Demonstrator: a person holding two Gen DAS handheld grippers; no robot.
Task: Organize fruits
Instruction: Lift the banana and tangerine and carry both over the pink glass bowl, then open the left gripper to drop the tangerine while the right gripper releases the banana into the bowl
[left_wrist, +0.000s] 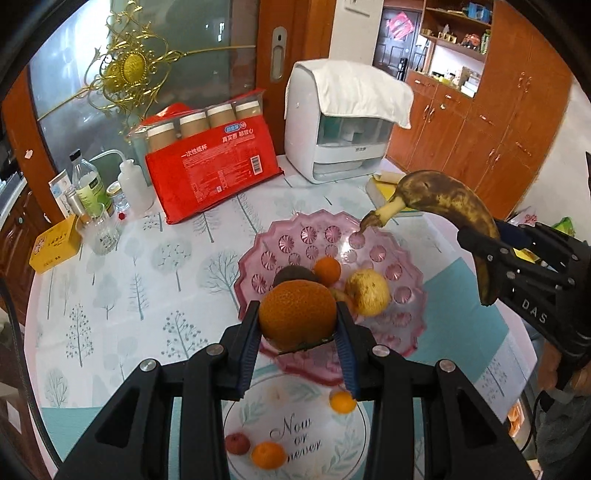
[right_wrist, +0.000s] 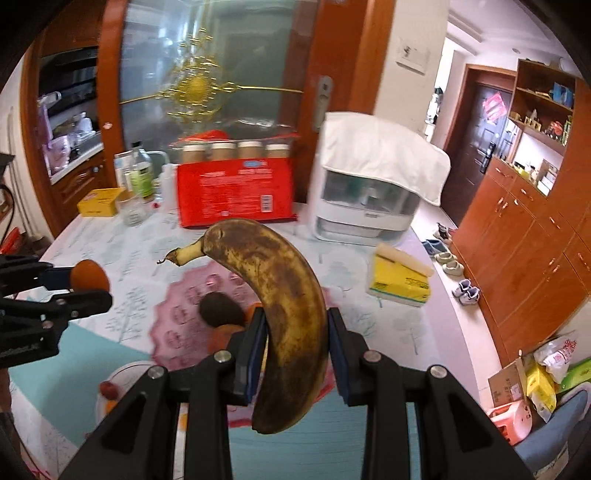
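Note:
My left gripper (left_wrist: 298, 318) is shut on a large orange (left_wrist: 297, 313) and holds it above the near rim of a pink glass fruit bowl (left_wrist: 295, 240). The bowl holds a small orange (left_wrist: 327, 270), a yellow pear-like fruit (left_wrist: 367, 292) and a dark fruit (left_wrist: 293, 275). My right gripper (right_wrist: 296, 325) is shut on a brown-spotted banana (right_wrist: 280, 295), held above the bowl (right_wrist: 177, 314); it shows at the right in the left wrist view (left_wrist: 480, 236). A white plate (left_wrist: 295, 435) below holds two small oranges (left_wrist: 268, 455) and a red fruit (left_wrist: 237, 443).
At the table's back stand a red pack of paper cups (left_wrist: 210, 173), a white appliance under a cloth (left_wrist: 343, 122), bottles (left_wrist: 88, 184), a glass (left_wrist: 98, 232) and a yellow box (left_wrist: 55, 249). A yellow tissue pack (right_wrist: 400, 280) lies at the right. Wooden cabinets (right_wrist: 524, 251) stand beyond.

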